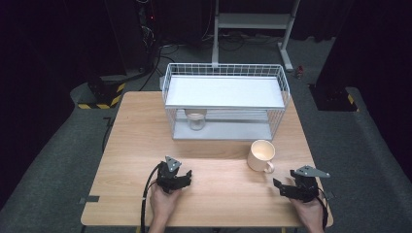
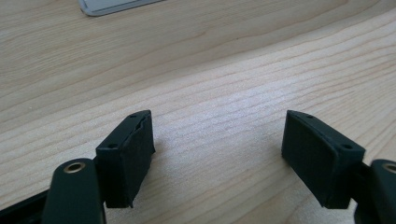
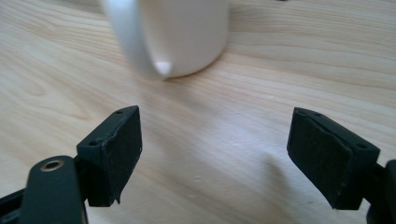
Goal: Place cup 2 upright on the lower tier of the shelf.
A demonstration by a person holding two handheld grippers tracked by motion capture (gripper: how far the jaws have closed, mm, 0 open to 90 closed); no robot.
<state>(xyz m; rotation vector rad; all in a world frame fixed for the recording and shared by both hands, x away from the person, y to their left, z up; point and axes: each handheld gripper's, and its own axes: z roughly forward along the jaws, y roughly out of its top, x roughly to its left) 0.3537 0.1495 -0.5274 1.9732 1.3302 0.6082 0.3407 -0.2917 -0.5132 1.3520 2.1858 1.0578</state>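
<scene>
Two grippers of mine rest low at the near edge of the tabletop [image 1: 145, 131], one in each hand. My left gripper [image 1: 180, 174] sits near the middle of that edge, its fingers [image 2: 126, 158] parted with nothing but bare wood grain between them; in the left gripper view they stand well apart, gripping nothing. Farther off, toward the far side, stands a white wire basket [image 1: 223, 99] with a flat white shelf on top, and under that shelf, at its left, a small glass jar [image 1: 196, 120], though I cannot make out from here whether it has a lid. To the right of centre, in front of the basket, the cream mug [image 1: 261, 155] stands upright, its handle turned toward the near right. My right gripper [image 1: 284, 188] lies near that handle, just short of touching it. In the right gripper view its fingers [image 3: 114, 154] are spread wide and empty, the mug [image 3: 182, 35] close ahead.
</scene>
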